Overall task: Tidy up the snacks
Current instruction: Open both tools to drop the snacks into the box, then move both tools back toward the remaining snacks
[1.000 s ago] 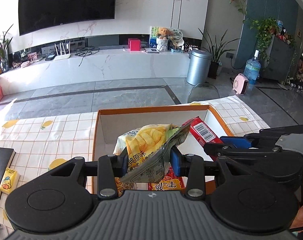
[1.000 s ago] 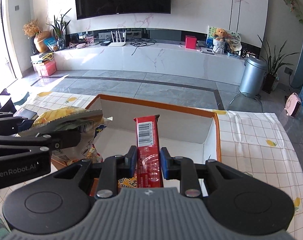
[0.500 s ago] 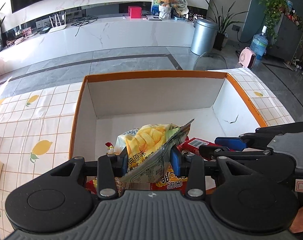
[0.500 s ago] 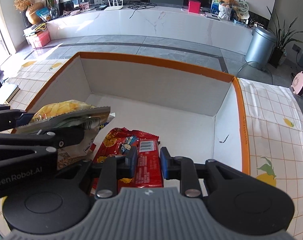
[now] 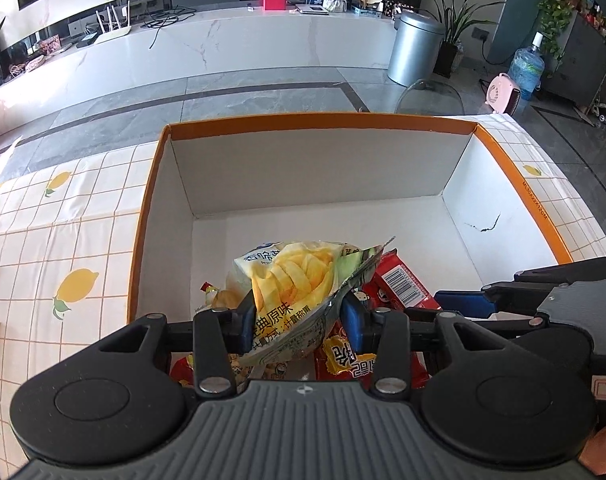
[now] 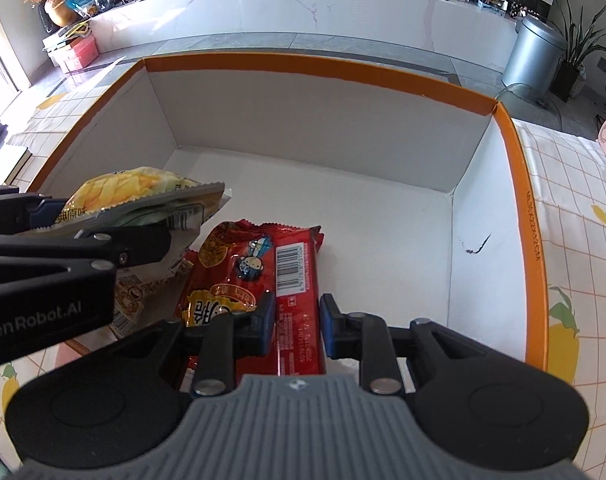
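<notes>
On the left, our left tongs [image 5: 299, 322] are closed on the yellow chip bag [image 5: 299, 284], pinching its lower part so that it hangs just above the near-left floor of the box [image 5: 319, 122], which sits on the desk [image 5: 63, 232]. We judge the bag light, puffy and crinkly, with slick foil that could slide under a loose pinch; the flat sealed edge would make the surest hold. To its right lies a red pouch [image 6: 227, 264] on the box floor, soft and flat. Right again, our right tongs [image 6: 293, 322] stand a little open around the red bar [image 6: 297, 280], their pads apart from its wrapper by a thin gap, so they hold nothing. The bar rests on the box floor, overlapping the pouch; it looks stiffer and best taken across its narrow width. We count one chip bag, one red bar, and at least one red pouch; smaller packets beneath are too hidden to count.
</notes>
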Tool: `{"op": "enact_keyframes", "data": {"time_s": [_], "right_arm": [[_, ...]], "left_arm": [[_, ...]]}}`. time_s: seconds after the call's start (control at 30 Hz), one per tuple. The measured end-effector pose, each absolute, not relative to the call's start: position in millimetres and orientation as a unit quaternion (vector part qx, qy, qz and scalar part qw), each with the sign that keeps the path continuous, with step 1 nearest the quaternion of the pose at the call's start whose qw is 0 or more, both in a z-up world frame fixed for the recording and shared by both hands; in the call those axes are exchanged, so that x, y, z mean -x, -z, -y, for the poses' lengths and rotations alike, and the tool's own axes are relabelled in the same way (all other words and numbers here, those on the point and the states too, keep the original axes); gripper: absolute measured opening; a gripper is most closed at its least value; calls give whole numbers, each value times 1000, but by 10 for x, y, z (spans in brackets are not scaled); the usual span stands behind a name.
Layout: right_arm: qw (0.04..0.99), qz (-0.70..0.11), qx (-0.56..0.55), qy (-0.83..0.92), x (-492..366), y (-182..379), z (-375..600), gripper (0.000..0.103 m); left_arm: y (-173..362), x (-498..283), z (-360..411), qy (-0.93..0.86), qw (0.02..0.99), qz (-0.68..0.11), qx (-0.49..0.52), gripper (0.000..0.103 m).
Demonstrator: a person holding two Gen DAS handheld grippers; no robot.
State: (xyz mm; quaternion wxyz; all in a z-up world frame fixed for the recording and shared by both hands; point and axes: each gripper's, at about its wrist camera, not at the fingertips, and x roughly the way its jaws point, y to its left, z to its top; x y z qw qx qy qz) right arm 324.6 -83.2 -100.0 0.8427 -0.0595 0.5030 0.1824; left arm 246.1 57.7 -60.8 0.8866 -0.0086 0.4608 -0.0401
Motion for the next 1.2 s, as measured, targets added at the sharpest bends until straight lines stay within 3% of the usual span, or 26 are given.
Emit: {"op": "enact_keyframes", "data": {"time_s": [0.27,0.63,0.8,1.2], "right_arm": [[840,-508,64,-178,-3257,1014,797,22],[844,-501,83,-172,-3195,810,847,53],[847,-492,91,-179,-3100,644,885,64],[877,-432,86,-194,-2515,163,1094,71]], "left_arm": [[645,-2448,-629,28,881,-472,12,55],[482,-2306,-678,24,889,-458,16,82],[332,-2194,-660,29,895,-444,16,85],[-64,-1688,-594,23,916,-400,20,85]]}}
